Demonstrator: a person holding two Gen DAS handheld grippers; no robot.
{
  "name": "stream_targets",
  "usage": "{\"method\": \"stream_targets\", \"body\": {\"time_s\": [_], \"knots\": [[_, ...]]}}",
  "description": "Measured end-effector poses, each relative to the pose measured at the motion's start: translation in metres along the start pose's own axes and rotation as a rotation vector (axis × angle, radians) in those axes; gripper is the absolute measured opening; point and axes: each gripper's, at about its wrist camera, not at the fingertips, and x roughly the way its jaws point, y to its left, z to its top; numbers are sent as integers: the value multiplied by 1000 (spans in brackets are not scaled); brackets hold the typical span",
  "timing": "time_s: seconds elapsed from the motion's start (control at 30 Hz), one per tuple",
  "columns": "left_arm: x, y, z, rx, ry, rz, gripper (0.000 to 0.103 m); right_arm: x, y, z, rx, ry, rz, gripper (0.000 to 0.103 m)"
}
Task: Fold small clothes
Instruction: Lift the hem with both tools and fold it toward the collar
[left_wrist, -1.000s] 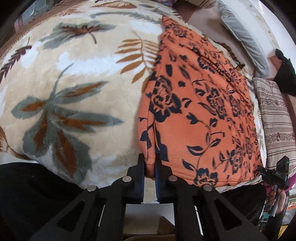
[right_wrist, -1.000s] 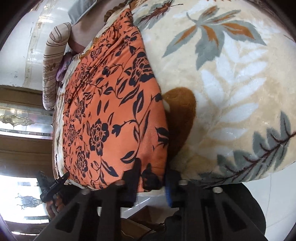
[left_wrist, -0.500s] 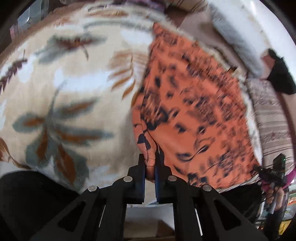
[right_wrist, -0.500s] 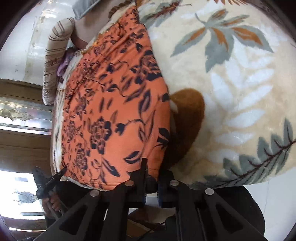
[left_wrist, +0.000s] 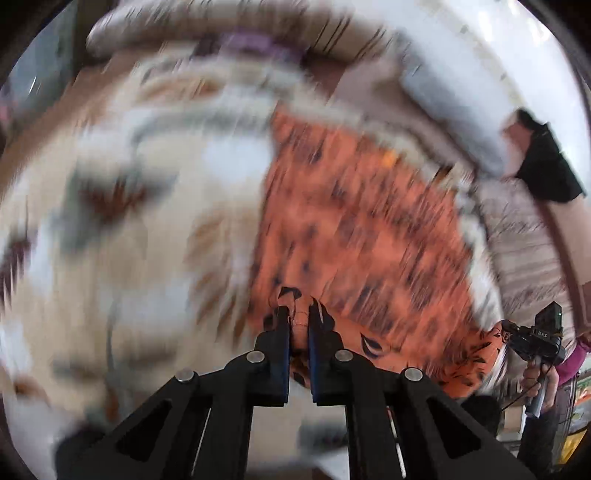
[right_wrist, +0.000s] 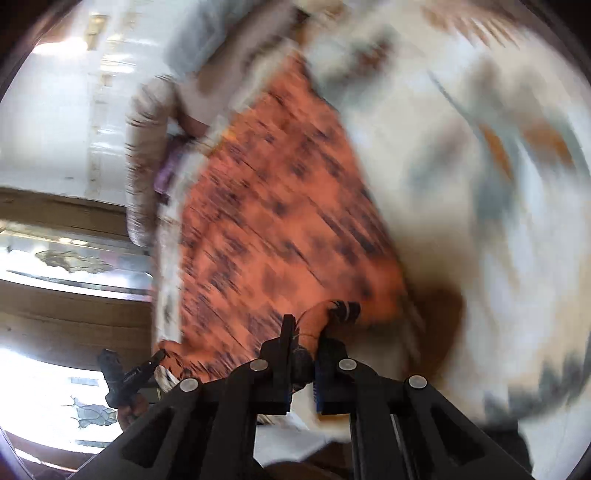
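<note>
An orange garment with a dark flower print (left_wrist: 362, 236) lies on a cream blanket with leaf patterns (left_wrist: 140, 229); both views are smeared by motion. My left gripper (left_wrist: 298, 314) is shut on the garment's near left corner, which is lifted off the blanket. In the right wrist view the same garment (right_wrist: 280, 229) stretches away, and my right gripper (right_wrist: 304, 328) is shut on its near right corner, bunched between the pads. The other gripper (right_wrist: 129, 373) shows at lower left, gripping the far corner.
The blanket (right_wrist: 480, 206) covers a bed. A striped pillow (left_wrist: 524, 243) and a grey pillow (left_wrist: 450, 103) lie beyond the garment. A hand in a purple sleeve holds the right gripper (left_wrist: 535, 339) at the right edge. A wooden panel and bright window (right_wrist: 55, 302) stand at left.
The right jaws closed onto the garment's corner. Both grippers then rose and pulled the near edge of the garment up off the blanket; the views went blurry with the motion.
</note>
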Motion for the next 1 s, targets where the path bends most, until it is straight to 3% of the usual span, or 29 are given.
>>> {"method": "stream_targets", "body": {"time_s": [0.13,0.23,0.27,0.3,0.33,0.37,0.4,0.47,0.53,0.6,0.7,0.8,0.9,1.0], "knots": [[1,-20,92,11,-150,-18,8,0,46,96,-56,-172,77,8],[36,-17,146,13,-232,20,14,22,46,163,11,-286,97,12],[55,-14,161,12,-247,60,35,34,43,179,20,-307,81,12],[78,-11,173,10,-256,116,63,54,36,195,27,-301,60,31],[104,-5,182,-11,-242,200,73,76,27,205,36,-264,8,49],[124,2,186,-30,-213,245,77,90,18,208,57,-250,-72,80],[139,11,188,-35,-172,259,77,101,8,202,78,-260,-137,80],[151,29,184,-48,-134,267,77,102,2,183,82,-272,-124,80],[130,42,170,-60,-196,271,77,93,8,150,31,-298,-163,80],[105,51,149,-89,-248,254,77,79,13,115,-4,-299,-147,80],[69,61,98,-187,-271,139,77,69,8,54,54,-274,-72,80],[66,55,39,-284,-226,16,77,88,-1,17,169,-212,1,80],[92,42,12,-320,-154,-28,77,109,-7,25,225,-212,30,80],[114,33,14,-327,-152,21,77,117,-14,41,304,-272,10,80]]}}
